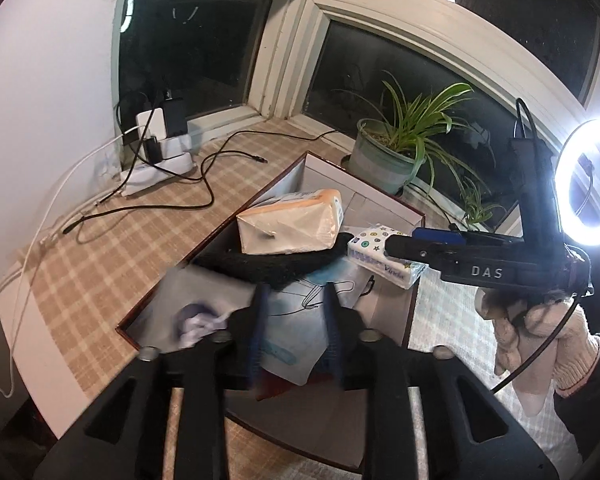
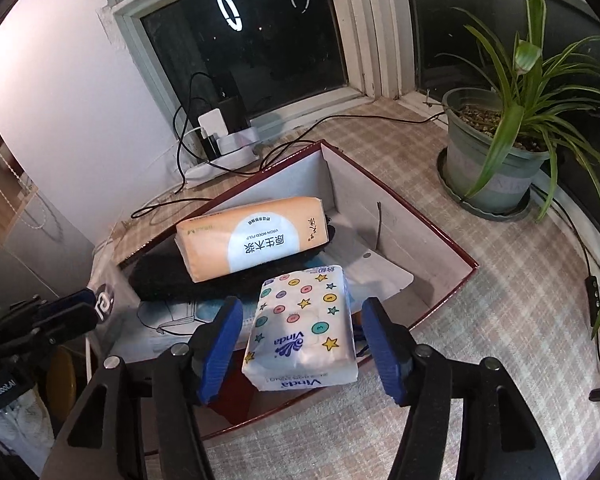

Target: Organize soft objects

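Only in the left wrist view: ring light (image 1: 588,182) at the right edge, gloved hand (image 1: 540,332) under the right gripper (image 1: 392,249), seen there from the side, jaws not readable from this angle. Only in the right wrist view: printed top of the orange pack (image 2: 252,240) and full star-and-dot face of the Vinda pack (image 2: 304,328). Left gripper (image 1: 294,292) blurred in its own view, fingers at a narrow gap over a white bag (image 1: 296,320) with blue drawing; contact with the bag impossible to tell. In the right wrist view only the side of the left gripper (image 2: 76,312) visible, at the left edge.

Box (image 2: 452,240) with dark red rim and white inner walls standing on the checked table (image 2: 500,320). Inside: orange pack lying on a black fuzzy item (image 2: 160,276); white bag below them on the box floor. Vinda pack resting at the near side of the box, tilted, between the wide-apart blue fingers (image 2: 220,344) of the right gripper (image 2: 302,344), touching neither finger.

Beside the box: potted plant (image 2: 496,160) to the right, power strip (image 2: 224,160) with chargers and black cables near the window (image 2: 244,32).
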The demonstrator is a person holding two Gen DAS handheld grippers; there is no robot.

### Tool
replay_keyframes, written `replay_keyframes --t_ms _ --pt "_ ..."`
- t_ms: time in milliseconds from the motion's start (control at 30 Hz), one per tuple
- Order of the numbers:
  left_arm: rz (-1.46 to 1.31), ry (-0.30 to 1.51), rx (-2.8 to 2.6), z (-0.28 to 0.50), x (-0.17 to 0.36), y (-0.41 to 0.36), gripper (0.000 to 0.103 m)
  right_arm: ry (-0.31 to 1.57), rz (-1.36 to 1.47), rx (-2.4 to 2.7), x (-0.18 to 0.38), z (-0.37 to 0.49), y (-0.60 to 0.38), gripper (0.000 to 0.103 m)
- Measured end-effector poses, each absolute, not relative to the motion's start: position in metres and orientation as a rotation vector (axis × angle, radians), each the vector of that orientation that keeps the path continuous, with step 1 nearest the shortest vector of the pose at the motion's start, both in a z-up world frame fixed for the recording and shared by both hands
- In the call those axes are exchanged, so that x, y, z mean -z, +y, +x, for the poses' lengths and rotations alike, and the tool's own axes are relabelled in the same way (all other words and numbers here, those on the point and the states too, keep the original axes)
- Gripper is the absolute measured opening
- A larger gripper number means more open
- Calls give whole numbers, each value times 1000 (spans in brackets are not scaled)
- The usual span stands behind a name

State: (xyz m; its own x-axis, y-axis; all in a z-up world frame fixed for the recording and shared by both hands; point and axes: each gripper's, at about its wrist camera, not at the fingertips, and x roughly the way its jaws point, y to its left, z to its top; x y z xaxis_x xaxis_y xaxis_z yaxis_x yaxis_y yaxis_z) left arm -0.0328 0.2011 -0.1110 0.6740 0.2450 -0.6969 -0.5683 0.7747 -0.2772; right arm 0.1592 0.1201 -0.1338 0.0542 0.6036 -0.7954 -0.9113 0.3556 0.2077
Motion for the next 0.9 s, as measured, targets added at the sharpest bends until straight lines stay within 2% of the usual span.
replay_keyframes --t_ms 33,67,600,733,900 --pt "-512 685 -484 -34 111 202 39 953 -393 -1199 133 159 119 58" --pt "-516 681 -486 -35 110 202 39 954 -387 -1200 132 159 118 58" --pt "-525 634 -524 -65 89 196 39 921 -310 -1188 106 157 82 64" --pt "-511 635 -524 -73 84 184 48 908 -294 -1180 98 151 67 64" --pt "-486 636 -519 -83 77 165 50 878 -296 -1173 88 136 46 65"
